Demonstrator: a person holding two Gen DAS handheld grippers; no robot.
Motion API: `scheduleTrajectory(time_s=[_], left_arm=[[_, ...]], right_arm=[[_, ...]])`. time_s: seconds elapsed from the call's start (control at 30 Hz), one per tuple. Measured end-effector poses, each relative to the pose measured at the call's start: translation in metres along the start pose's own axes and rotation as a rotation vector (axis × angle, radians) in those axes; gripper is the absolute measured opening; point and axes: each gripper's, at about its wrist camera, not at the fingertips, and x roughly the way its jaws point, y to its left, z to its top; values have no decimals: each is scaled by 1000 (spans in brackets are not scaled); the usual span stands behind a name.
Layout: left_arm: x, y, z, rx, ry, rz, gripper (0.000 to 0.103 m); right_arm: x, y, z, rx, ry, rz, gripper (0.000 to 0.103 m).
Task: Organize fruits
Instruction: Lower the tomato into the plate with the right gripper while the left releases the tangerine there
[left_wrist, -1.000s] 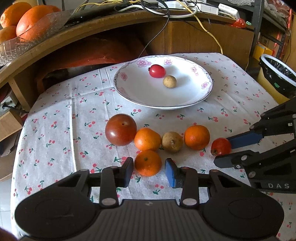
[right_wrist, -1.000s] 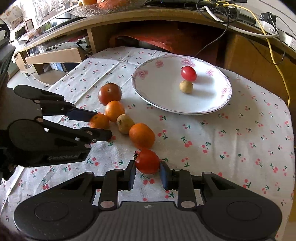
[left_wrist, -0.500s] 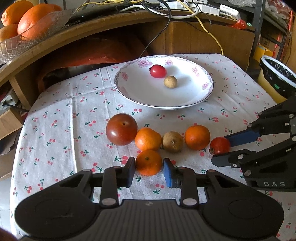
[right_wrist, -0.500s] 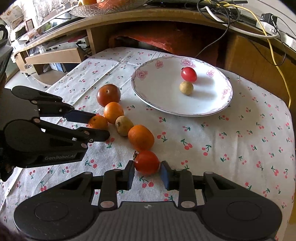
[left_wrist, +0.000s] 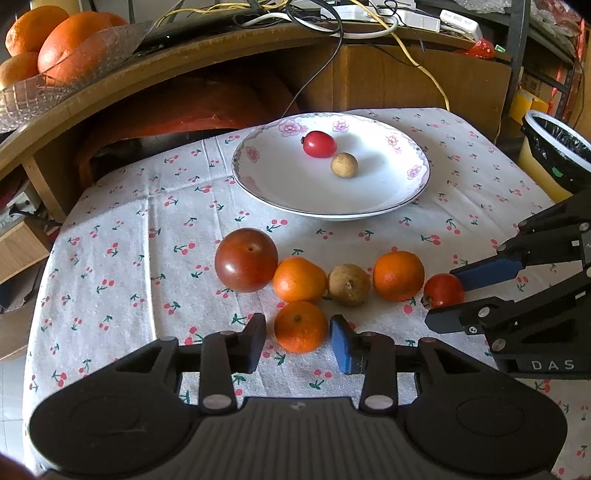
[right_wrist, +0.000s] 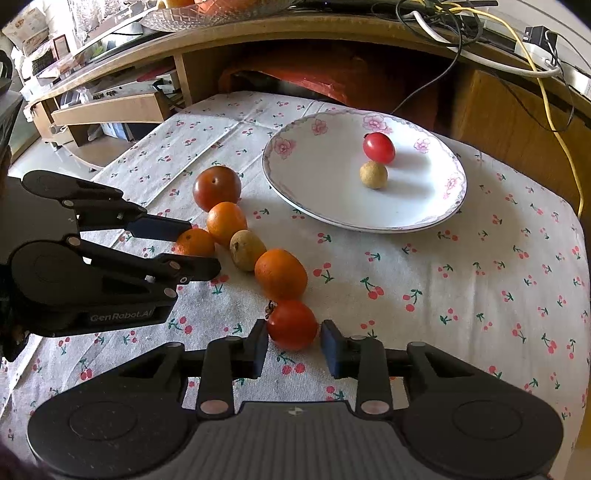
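Sitting between the left gripper's spread fingers, untouched, a small orange lies on the table. Likewise the right gripper brackets a red tomato. Open cloth separates them from the plate. Both grippers have edged forward since earlier.

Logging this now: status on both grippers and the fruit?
Left gripper open around an orange. Right gripper open around a tomato. Plate unobstructed.
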Motion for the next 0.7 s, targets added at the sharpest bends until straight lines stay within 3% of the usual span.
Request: scheduleTrajectory(time_s=[0.17, 0.7], left_arm=[[-1, 0, 0, -3, 7, -6, 39], [-18, -5, 9, 2, -29, -11, 38]], right_arm=[[-1, 1, -1, 1, 7, -5, 23], [-18, -8, 10, 24, -58, -33, 23]])
